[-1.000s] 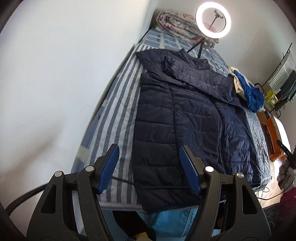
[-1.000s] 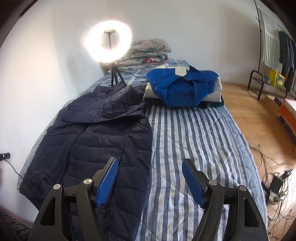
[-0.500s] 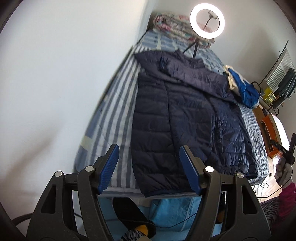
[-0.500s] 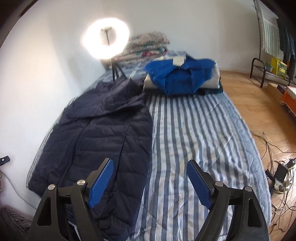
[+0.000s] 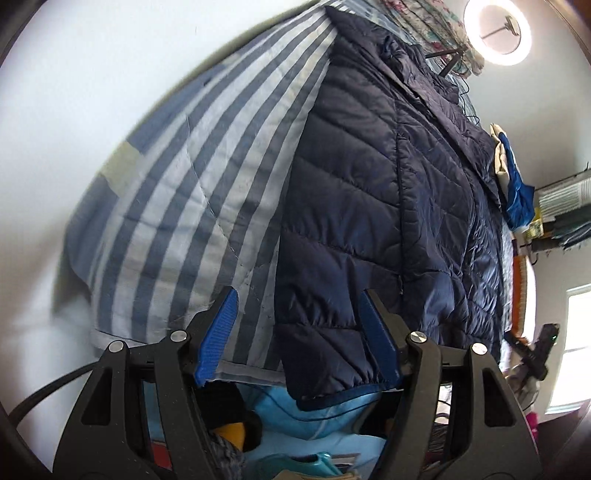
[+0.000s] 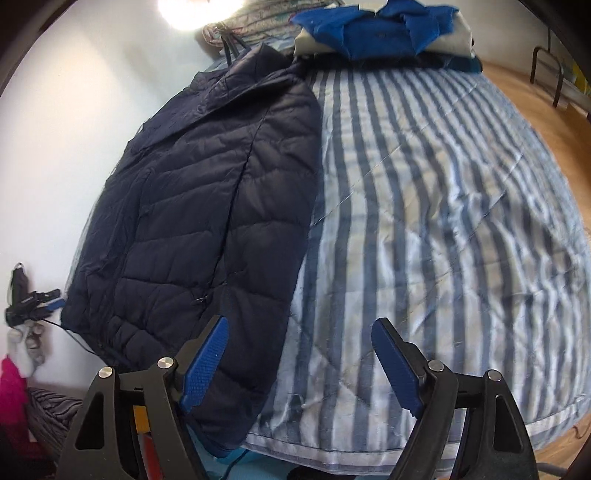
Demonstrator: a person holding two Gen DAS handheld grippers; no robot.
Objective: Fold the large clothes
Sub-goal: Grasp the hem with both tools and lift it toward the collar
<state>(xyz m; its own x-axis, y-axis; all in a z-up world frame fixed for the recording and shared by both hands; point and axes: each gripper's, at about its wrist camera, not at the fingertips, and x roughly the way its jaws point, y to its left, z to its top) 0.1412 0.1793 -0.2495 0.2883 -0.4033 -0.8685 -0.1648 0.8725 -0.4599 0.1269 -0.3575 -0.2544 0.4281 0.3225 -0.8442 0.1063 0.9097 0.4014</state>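
Jacket (image 5: 369,206): a dark navy quilted puffer, lying flat and lengthwise on the bed, along the side next to the wall; its collar points toward the far end and its hem hangs slightly over the near edge.
Bed (image 6: 424,206): covered by a blue-and-white striped quilt; the half away from the wall is bare, and a folded blue garment (image 6: 376,26) sits at the far end.
Left claw (image 5: 295,336): jaws wide apart and empty, poised just above the hem corner nearest the wall; one pad is over the quilt, the other over the jacket fabric, neither pressing.
Right claw (image 6: 299,362): jaws have just been opening wider, nothing between them; it hovers at the near edge beside the jacket's other hem corner, one pad over the jacket, the other over bare quilt.
Handling: probably light for its size, soft and puffy, with a slick shell that may slide out of a shallow pinch; it should compress easily and spring back.
Where to grip: likely the gathered hem band at each near corner, where the fabric is thicker and less slippery.
Risk: a bite on one layer only could let the layers shift apart.
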